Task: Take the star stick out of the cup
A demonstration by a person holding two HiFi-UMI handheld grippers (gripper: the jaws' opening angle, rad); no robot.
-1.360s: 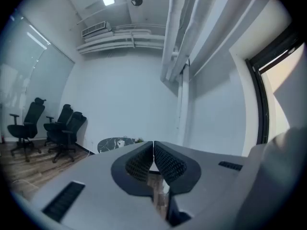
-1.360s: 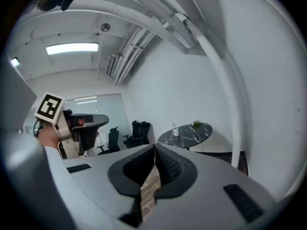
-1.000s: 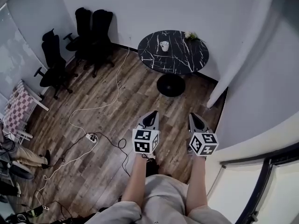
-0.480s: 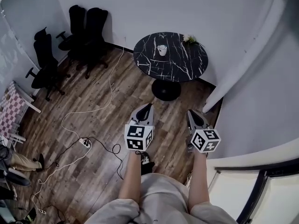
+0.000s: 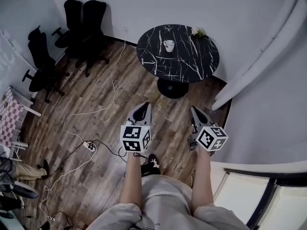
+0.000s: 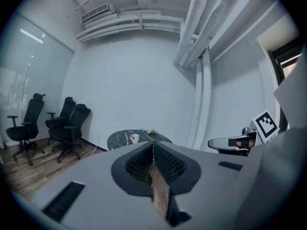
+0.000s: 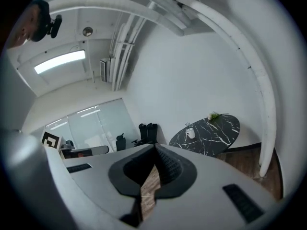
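head: high, steeply down | gripper views: forward along jaws — all share far table and cup

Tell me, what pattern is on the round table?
Black with thin white veins, like marble. The table shows best in the head view.

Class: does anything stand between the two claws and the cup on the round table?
Nothing visible does. Only open wood floor separates the left claw and right claw from the table, where the cup stands.

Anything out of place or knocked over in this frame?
Nothing spilled: the cup stands upright on the table. Only oddity: a loose white cable and power strip sprawled across the floor, a possible trip hazard.
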